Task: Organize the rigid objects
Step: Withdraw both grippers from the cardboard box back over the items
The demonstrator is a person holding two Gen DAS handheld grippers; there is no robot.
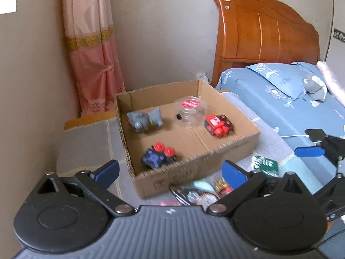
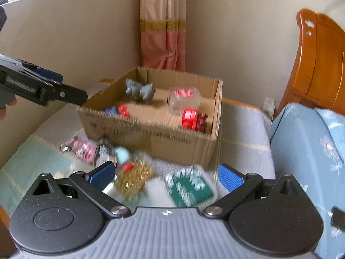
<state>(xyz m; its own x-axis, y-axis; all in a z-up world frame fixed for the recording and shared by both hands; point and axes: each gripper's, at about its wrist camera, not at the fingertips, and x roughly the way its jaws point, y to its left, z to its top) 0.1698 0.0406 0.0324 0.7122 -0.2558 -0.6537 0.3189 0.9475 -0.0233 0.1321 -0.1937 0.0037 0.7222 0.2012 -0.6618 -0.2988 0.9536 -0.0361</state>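
Left wrist view
- Left gripper [image 1: 170,170]: jaws spread wide, blue pads far apart, nothing between them; it hangs just short of the box's near wall.
- Cardboard box [image 1: 194,164]: open top, sits on a grey-striped cloth [image 1: 86,142] beside the bed.
- Inside the box: grey elephant toy [image 1: 144,119] at the back left; clear round jar [image 1: 190,111] with a red label at the back; red toy car [image 1: 217,125] at the right wall; dark blue toy car [image 1: 158,155] with red wheels near the front wall. All four lie apart from one another.
- Outside the box: green packet [image 1: 266,165] near the front right corner; a heap of small packets [image 1: 200,192], blurred, just in front of the box and partly under the gripper.
- Right gripper [image 1: 310,151]: enters from the right edge, one blue pad showing, above the bed's edge.
- Background: wooden headboard [image 1: 265,32], blue flowered bedding [image 1: 280,99], pink curtain [image 1: 92,54] in the corner.

Right wrist view
- Right gripper [image 2: 167,173]: jaws spread wide, gripping nothing; it hangs over the loose items.
- Loose items: green packet [image 2: 192,185] and a gold glittery piece [image 2: 134,179] between the pads' lines; pink packet [image 2: 83,149] further left. Motion blur hides detail.
- Box [image 2: 172,138]: beyond the loose items, holding the elephant [image 2: 140,90], jar [image 2: 183,99], red car [image 2: 193,119] and blue car [image 2: 117,110].
- Left gripper [image 2: 64,90]: comes in from the left, level with the box's left corner; its jaws are seen side-on.
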